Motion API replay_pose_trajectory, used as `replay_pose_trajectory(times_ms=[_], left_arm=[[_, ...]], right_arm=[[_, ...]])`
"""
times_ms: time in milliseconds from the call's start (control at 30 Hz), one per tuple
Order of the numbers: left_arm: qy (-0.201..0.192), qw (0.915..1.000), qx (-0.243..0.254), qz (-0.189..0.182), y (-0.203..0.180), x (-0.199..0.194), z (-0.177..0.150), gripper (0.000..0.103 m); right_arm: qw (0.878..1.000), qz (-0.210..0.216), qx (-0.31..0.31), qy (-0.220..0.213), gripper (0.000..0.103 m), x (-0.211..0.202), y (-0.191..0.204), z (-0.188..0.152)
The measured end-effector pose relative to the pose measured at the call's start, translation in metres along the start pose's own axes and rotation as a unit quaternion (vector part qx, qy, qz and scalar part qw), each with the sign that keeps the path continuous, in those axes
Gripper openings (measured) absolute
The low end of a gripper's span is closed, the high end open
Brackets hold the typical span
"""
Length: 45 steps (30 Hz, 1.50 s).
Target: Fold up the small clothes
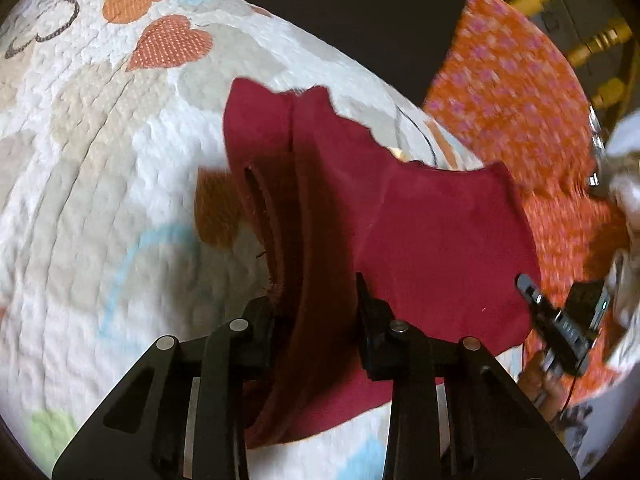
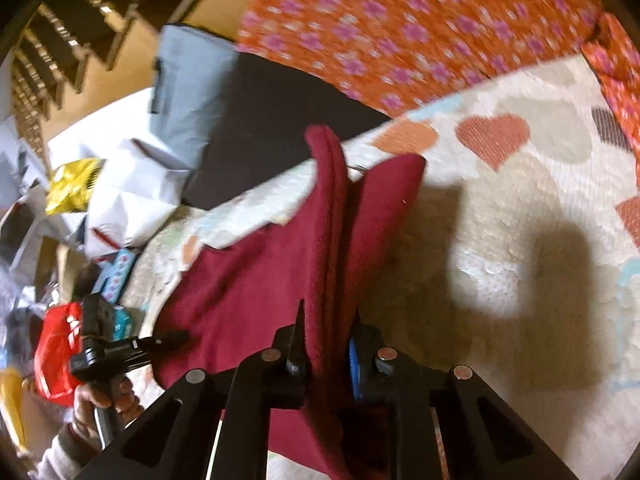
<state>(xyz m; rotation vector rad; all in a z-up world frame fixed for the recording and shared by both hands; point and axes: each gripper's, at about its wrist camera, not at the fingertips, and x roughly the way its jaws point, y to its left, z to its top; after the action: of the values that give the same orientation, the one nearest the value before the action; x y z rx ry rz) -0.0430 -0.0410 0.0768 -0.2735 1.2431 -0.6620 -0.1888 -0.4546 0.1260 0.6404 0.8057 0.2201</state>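
We have both tongs, left tongs [image 1: 316, 304] and right tongs [image 2: 328, 332], pinching the maroon garment [image 1: 432, 232] above the heart-patterned quilt [image 1: 100, 152].

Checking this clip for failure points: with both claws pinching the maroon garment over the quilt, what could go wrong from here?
1. The left claw grips only a bunched edge of the maroon garment; it may slip out mid-fold.
2. The right claw holds a thick doubled ridge, so layers could shift and the fold may land crooked.
3. The cloth hangs slack above the heart quilt, so it could drag and wrinkle.
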Motion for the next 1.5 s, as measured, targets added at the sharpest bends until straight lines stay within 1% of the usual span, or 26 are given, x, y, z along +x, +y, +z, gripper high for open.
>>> replay_pose_trajectory(times_ms=[67, 133, 167, 233, 267, 300, 333, 367, 433, 500, 567, 700, 767, 833, 867, 933, 967, 1000, 1033, 1067, 1100, 1233, 1300, 1433, 1467, 1500], left_arm=[[0.016, 0.9998, 0.005, 0.01, -0.002, -0.005, -0.018, 0.03], [0.043, 0.9986, -0.011, 0.029, 0.008, 0.003, -0.033, 0.031], [0.054, 0.9973, -0.02, 0.045, 0.013, 0.009, -0.039, 0.032], [0.063, 0.9957, -0.032, 0.059, 0.018, 0.015, -0.049, 0.035], [0.052, 0.9962, -0.038, 0.059, 0.018, 0.011, -0.052, 0.037], [0.042, 0.9962, -0.041, 0.063, 0.017, 0.007, -0.054, 0.04], [0.034, 0.996, -0.045, 0.069, 0.017, 0.003, -0.056, 0.042], [0.027, 0.9955, -0.052, 0.075, 0.016, 0.001, -0.057, 0.043], [0.023, 0.9948, -0.06, 0.078, 0.017, 0.0, -0.059, 0.044], [0.023, 0.9945, -0.057, 0.085, 0.015, 0.001, -0.057, 0.044], [0.022, 0.9941, -0.051, 0.093, 0.015, -0.001, -0.055, 0.045], [0.016, 0.9941, -0.052, 0.094, 0.02, -0.008, -0.053, 0.047], [0.016, 0.9942, -0.058, 0.089, 0.027, -0.01, -0.052, 0.048], [0.018, 0.9943, -0.065, 0.083, 0.031, -0.011, -0.051, 0.052], [0.019, 0.9943, -0.067, 0.081, 0.031, -0.011, -0.05, 0.052], [0.023, 0.9945, -0.066, 0.078, 0.032, -0.01, -0.049, 0.052], [0.024, 0.9945, -0.065, 0.078, 0.03, -0.01, -0.049, 0.052], [0.025, 0.9946, -0.065, 0.076, 0.028, -0.009, -0.049, 0.052], [0.026, 0.9948, -0.064, 0.074, 0.026, -0.008, -0.048, 0.052], [0.027, 0.995, -0.064, 0.071, 0.025, -0.007, -0.047, 0.052], [0.028, 0.995, -0.065, 0.07, 0.023, -0.007, -0.046, 0.052], [0.026, 0.9949, -0.065, 0.073, 0.02, -0.006, -0.044, 0.052], [0.029, 0.9944, -0.071, 0.073, 0.021, -0.004, -0.044, 0.052], [0.033, 0.9942, -0.075, 0.069, 0.021, -0.002, -0.042, 0.052], [0.033, 0.9943, -0.075, 0.068, 0.022, -0.002, -0.041, 0.052], [0.033, 0.9942, -0.077, 0.067, 0.023, -0.003, -0.04, 0.053]], right_arm=[[1.0, -0.002, -0.01, 0.007, 0.014, -0.018, 0.004, -0.011], [1.0, -0.006, 0.0, 0.024, 0.014, -0.029, -0.003, -0.029], [0.999, -0.02, 0.007, 0.037, 0.015, -0.03, -0.009, -0.038], [0.993, -0.091, 0.028, 0.069, 0.019, -0.026, -0.024, -0.051], [0.99, -0.115, 0.03, 0.071, 0.019, -0.028, -0.026, -0.051], [0.99, -0.124, 0.027, 0.054, 0.019, -0.035, -0.024, -0.047], [0.992, -0.118, 0.022, 0.032, 0.02, -0.042, -0.018, -0.042], [0.995, -0.1, 0.012, 0.008, 0.022, -0.048, -0.005, -0.034], [0.998, -0.056, -0.012, -0.004, 0.026, -0.045, 0.022, -0.021], [0.998, 0.0, -0.054, 0.015, 0.027, -0.017, 0.063, -0.01], [0.995, 0.017, -0.091, 0.04, 0.028, 0.017, 0.095, -0.007], [0.98, 0.034, -0.171, 0.099, 0.027, 0.112, 0.154, -0.01], [0.971, 0.029, -0.207, 0.117, 0.028, 0.15, 0.172, -0.012], [0.96, 0.023, -0.244, 0.136, 0.037, 0.188, 0.185, -0.013], [0.955, 0.021, -0.261, 0.141, 0.044, 0.2, 0.189, -0.014], [0.942, 0.018, -0.293, 0.16, 0.045, 0.225, 0.195, -0.016], [0.939, 0.02, -0.297, 0.171, 0.045, 0.234, 0.195, -0.017], [0.94, 0.027, -0.29, 0.179, 0.042, 0.241, 0.191, -0.017], [0.941, 0.034, -0.282, 0.182, 0.033, 0.243, 0.188, -0.018], [0.943, 0.037, -0.273, 0.187, 0.008, 0.248, 0.186, -0.017], [0.944, 0.034, -0.272, 0.185, 0.0, 0.251, 0.187, -0.015], [0.946, 0.054, -0.278, 0.156, 0.0, 0.244, 0.204, -0.007], [0.946, 0.048, -0.282, 0.152, 0.0, 0.251, 0.212, -0.008], [0.953, 0.049, -0.267, 0.135, 0.002, 0.237, 0.205, -0.002], [0.952, 0.049, -0.271, 0.136, 0.01, 0.233, 0.204, 0.0], [0.949, 0.056, -0.279, 0.139, 0.032, 0.227, 0.201, 0.0]])
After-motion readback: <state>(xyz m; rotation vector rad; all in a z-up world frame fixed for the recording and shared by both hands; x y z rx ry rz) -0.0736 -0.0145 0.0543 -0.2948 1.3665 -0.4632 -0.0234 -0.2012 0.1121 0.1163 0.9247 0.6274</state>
